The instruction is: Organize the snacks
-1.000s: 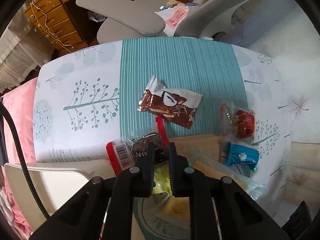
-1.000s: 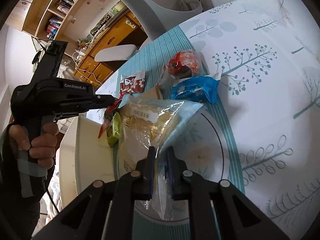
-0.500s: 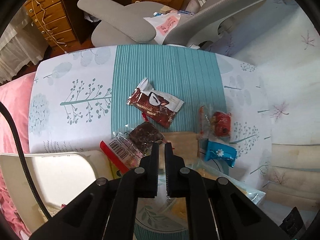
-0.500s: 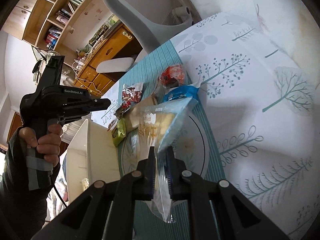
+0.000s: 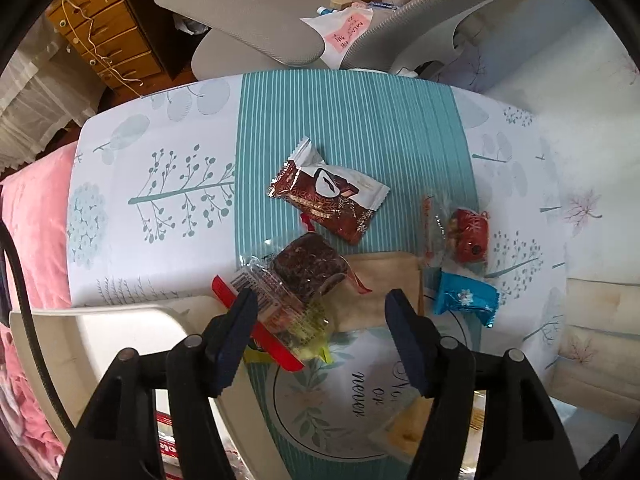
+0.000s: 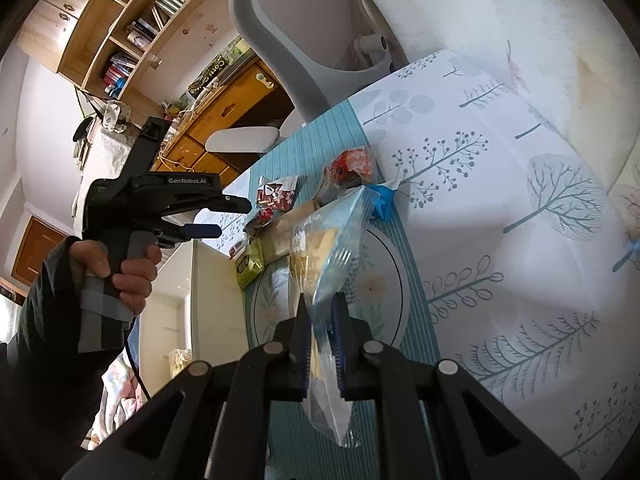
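My left gripper (image 5: 322, 300) is open and empty above the table; it also shows in the right wrist view (image 6: 236, 216). Just under and ahead of it lies a clear-wrapped dark brownie with red edges (image 5: 298, 276). A brown chocolate packet (image 5: 328, 196), a red candy (image 5: 470, 234) and a blue candy (image 5: 466, 300) lie on the tablecloth. My right gripper (image 6: 321, 312) is shut on a clear bag of yellow crackers (image 6: 324, 248) and holds it above the round plate (image 6: 388, 280). A green packet (image 6: 250, 264) lies by the plate's left edge.
A white bin (image 5: 100, 344) stands at the table's left edge, beside the plate (image 5: 332, 400). A tan paper bag (image 5: 380, 284) lies under the snacks. A grey office chair (image 5: 360, 32) and wooden drawers (image 5: 108, 40) stand beyond the table.
My left gripper has opened and let go of the brownie, which now lies on the table. My right gripper has lifted the cracker bag higher above the plate.
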The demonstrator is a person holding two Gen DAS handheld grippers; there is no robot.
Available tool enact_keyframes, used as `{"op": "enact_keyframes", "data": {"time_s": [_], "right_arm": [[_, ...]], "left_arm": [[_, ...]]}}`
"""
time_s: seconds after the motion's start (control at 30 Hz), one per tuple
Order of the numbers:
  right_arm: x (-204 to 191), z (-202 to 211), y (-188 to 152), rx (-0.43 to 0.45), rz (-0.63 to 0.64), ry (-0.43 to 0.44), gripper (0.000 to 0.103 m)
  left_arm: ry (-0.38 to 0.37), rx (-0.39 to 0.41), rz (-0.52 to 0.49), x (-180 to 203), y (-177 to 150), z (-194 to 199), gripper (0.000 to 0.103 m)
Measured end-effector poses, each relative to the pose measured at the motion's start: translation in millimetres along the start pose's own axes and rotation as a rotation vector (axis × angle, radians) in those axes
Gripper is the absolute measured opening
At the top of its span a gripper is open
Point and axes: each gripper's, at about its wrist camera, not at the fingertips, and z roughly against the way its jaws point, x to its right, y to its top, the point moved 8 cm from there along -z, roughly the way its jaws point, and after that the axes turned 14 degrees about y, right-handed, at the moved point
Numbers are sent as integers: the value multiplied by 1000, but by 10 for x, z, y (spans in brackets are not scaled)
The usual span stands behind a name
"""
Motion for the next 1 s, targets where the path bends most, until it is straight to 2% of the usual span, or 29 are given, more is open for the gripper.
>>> {"op": "enact_keyframes", "data": {"time_s": [0.5,0.67,0.8,0.87,1.0], "right_arm": [[33,84,-14,9,8,-30,9],[46,78,-13,8,4,-34,9],[56,72,-7,6,0,-39,9],[56,64,-3,7,-1,-40,9],[39,50,-6,3,5,-40,9]], "left_arm": [[158,17,-133,224,103,-300,67],[244,30,-165,246,133,-378,67],[339,36,-168,142,172,-408,46],[353,41,-164,96,178,-400,38],[371,47,-141,-51,186,-375,13]]}}
